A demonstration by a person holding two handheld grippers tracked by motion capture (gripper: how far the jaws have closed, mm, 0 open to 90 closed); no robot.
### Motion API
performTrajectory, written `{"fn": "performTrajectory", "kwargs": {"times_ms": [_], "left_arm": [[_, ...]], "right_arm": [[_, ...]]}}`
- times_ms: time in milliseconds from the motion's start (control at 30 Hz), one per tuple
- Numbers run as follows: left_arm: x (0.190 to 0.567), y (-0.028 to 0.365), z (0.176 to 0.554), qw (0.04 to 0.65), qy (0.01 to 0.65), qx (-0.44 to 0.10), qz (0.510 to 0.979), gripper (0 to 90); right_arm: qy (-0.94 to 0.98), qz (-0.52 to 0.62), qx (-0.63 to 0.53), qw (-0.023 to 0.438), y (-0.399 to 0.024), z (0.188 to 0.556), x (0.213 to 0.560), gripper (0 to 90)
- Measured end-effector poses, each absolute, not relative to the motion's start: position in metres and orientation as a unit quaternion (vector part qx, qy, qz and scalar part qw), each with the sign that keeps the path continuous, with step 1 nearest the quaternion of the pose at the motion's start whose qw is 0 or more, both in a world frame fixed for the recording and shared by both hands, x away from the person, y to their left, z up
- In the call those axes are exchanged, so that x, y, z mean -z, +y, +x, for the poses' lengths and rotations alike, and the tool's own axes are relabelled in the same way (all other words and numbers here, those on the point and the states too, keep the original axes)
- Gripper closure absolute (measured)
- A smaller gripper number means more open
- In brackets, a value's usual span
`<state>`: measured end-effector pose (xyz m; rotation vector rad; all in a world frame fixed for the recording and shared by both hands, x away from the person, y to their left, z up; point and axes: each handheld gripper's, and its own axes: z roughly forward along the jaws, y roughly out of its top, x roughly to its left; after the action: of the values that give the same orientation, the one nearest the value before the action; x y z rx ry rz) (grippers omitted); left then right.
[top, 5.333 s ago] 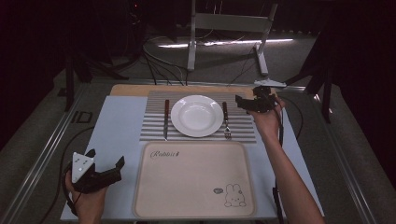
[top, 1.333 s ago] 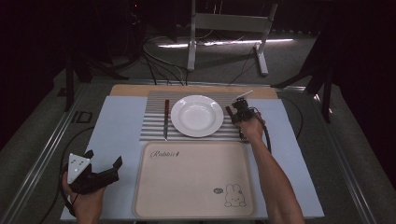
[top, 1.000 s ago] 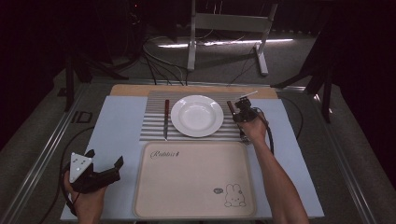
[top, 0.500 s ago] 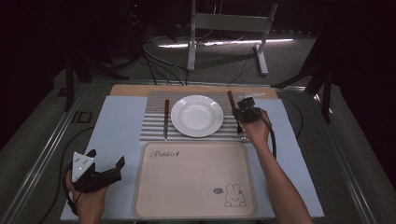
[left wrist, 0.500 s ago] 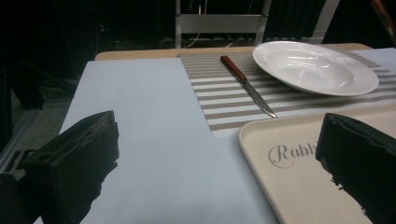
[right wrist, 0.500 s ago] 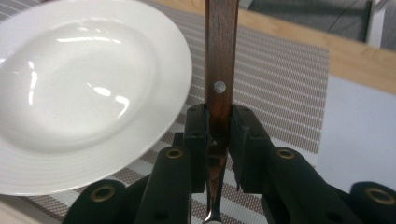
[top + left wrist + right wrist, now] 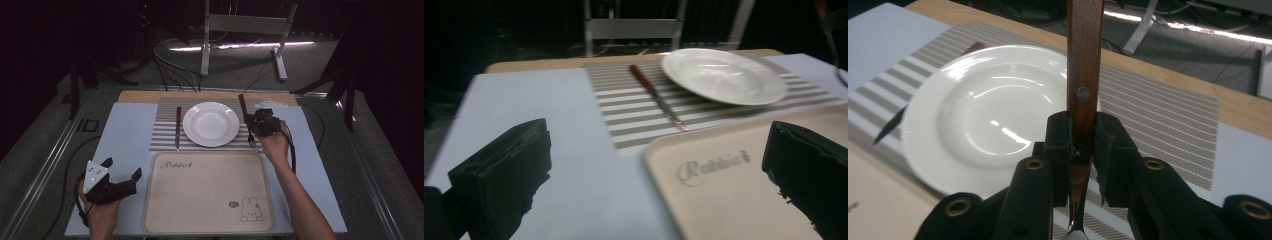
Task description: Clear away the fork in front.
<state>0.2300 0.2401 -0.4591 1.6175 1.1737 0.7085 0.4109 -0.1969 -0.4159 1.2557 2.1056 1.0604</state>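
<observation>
Wooden-handled fork (image 7: 246,119): gripped by the right gripper (image 7: 262,123) at centre-right of the high view, just right of the plate; handle toward the top of the frame, tines (image 7: 253,145) over the striped mat's near edge. In the right gripper view the jaws are pressed onto the handle (image 7: 1083,75), rivet visible above them, metal neck passing down between them.

White plate (image 7: 211,123): centred on the striped placemat (image 7: 165,131), empty.

Knife (image 7: 177,126): wooden handle, lying on the mat just left of the plate, apart from it, blade toward the bottom of the frame.

Beige tray (image 7: 207,192): lower centre, printed "Rabbit" and a rabbit drawing, adjoining the mat's near edge.

Left gripper (image 7: 123,179): lower left, held in the left hand (image 7: 100,212) over the pale blue table cover (image 7: 125,135), jaws wide apart and holding nothing; grey triangular plate on top.

Wooden board edge (image 7: 140,96): behind the mat.
</observation>
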Motion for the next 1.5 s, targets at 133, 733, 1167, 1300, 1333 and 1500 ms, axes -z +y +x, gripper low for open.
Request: {"fn": "performTrajectory", "kwargs": {"times_ms": [133, 733, 1167, 1300, 1333, 1500], "left_arm": [[0.452, 0.227, 0.236, 0.497, 0.458, -0.281, 0.681, 0.3], [0.403, 0.165, 0.275, 0.528, 0.409, -0.259, 0.697, 3.9], [0.391, 0.111, 0.301, 0.542, 0.395, -0.218, 0.709, 16.1], [0.389, 0.097, 0.307, 0.552, 0.397, -0.203, 0.704, 21.0], [0.389, 0.095, 0.309, 0.555, 0.398, -0.198, 0.703, 23.4], [0.389, 0.084, 0.315, 0.566, 0.390, -0.179, 0.704, 42.3]], "right_arm": [[0.766, 0.446, -0.403, 0.229, -0.193, 0.397, 0.411, 78.0], [0.765, 0.395, -0.460, 0.218, -0.165, 0.337, 0.414, 78.0], [0.766, 0.360, -0.484, 0.220, -0.143, 0.314, 0.413, 78.0], [0.767, 0.353, -0.490, 0.217, -0.135, 0.310, 0.414, 78.0], [0.767, 0.351, -0.491, 0.216, -0.133, 0.309, 0.414, 78.0], [0.768, 0.342, -0.497, 0.217, -0.123, 0.306, 0.414, 78.0]]}}
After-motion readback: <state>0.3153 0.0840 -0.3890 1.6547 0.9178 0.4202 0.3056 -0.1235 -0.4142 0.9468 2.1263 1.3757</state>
